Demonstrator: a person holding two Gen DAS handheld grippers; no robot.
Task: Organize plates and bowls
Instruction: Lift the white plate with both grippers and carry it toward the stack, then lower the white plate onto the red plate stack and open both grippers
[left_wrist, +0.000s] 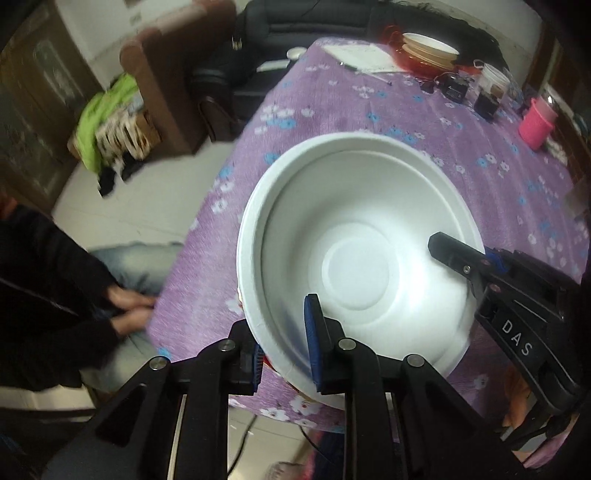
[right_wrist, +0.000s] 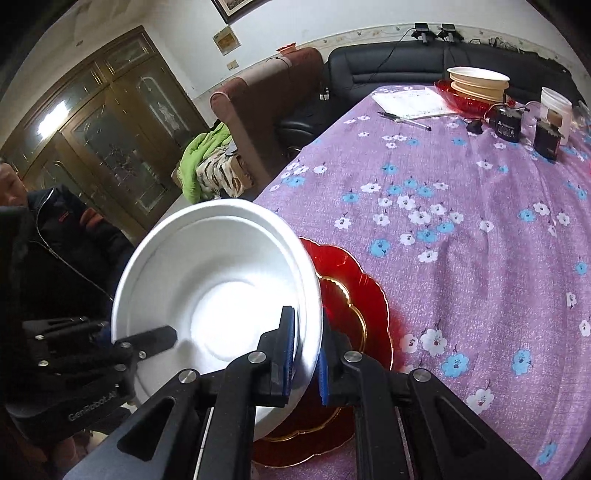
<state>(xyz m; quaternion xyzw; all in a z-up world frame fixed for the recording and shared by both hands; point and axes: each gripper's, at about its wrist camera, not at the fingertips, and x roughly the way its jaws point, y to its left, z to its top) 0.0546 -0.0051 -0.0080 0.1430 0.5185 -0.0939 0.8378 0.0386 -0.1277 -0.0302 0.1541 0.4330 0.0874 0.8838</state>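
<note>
A white foam bowl (left_wrist: 358, 258) is held tilted above the near corner of the purple flowered table (left_wrist: 369, 110). My left gripper (left_wrist: 284, 347) is shut on its near rim. My right gripper (left_wrist: 476, 266) grips the opposite rim, one finger inside the bowl. In the right wrist view the right gripper (right_wrist: 306, 358) pinches the bowl (right_wrist: 214, 291) rim, and the left gripper (right_wrist: 140, 343) holds the far side. A red scalloped plate with gold trim (right_wrist: 354, 317) lies on the table under the bowl. A stack of cream bowls on a red plate (right_wrist: 476, 86) sits at the far end.
Papers and a pen (right_wrist: 410, 105), black boxes (right_wrist: 508, 123), a white tub (right_wrist: 556, 109) and a pink cup (left_wrist: 535, 123) stand at the far end. A seated person (right_wrist: 48, 236) is left of the table. A brown armchair (right_wrist: 266, 110) and black sofa (right_wrist: 399, 62) stand beyond.
</note>
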